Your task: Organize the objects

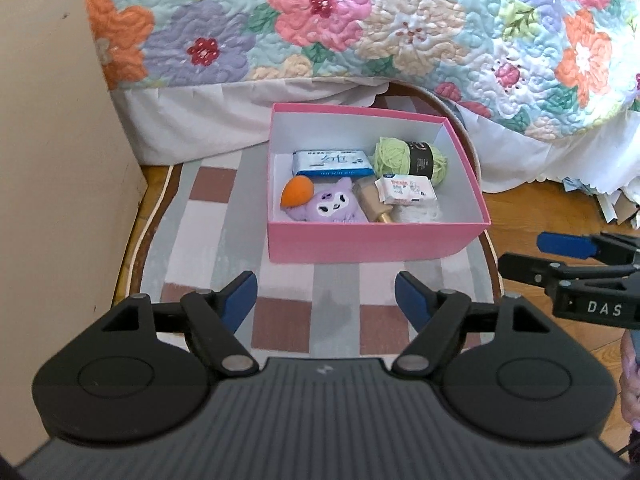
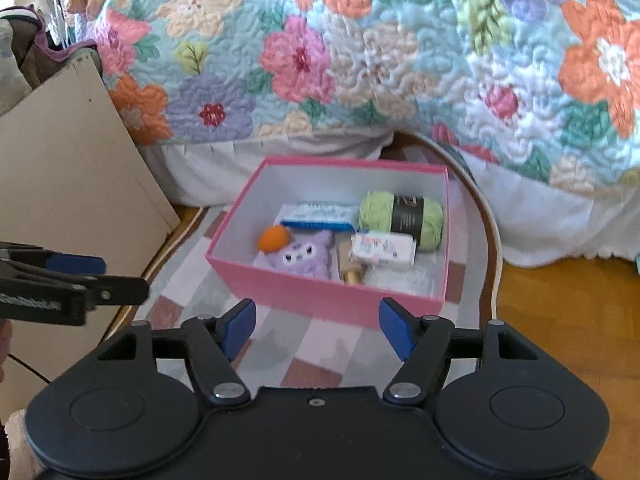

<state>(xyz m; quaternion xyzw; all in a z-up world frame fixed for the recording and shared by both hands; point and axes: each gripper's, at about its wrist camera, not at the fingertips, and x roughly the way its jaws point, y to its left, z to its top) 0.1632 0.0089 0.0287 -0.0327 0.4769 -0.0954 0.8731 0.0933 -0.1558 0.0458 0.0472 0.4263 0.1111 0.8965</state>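
Note:
A pink box (image 1: 360, 240) (image 2: 296, 292) stands on a striped mat. Inside lie a green yarn ball (image 1: 412, 158) (image 2: 400, 216), a blue-white tissue pack (image 1: 330, 162) (image 2: 316, 214), an orange sponge (image 1: 297, 194) (image 2: 274, 238), a purple plush (image 1: 332, 206) (image 2: 300, 260), a small wipes pack (image 1: 406, 190) (image 2: 382, 248) and a wooden stamp (image 1: 372, 204) (image 2: 350, 268). My left gripper (image 1: 326, 294) is open and empty, short of the box's near wall. My right gripper (image 2: 316, 320) is open and empty, close to the near wall; it also shows in the left wrist view (image 1: 560, 256).
A bed with a floral quilt (image 1: 360, 20) (image 2: 360, 60) rises just behind the box. A beige board (image 1: 52, 160) (image 2: 68, 152) stands at the left. The striped mat (image 1: 200, 240) (image 2: 192, 280) lies on a wooden floor (image 1: 540, 208) (image 2: 560, 300).

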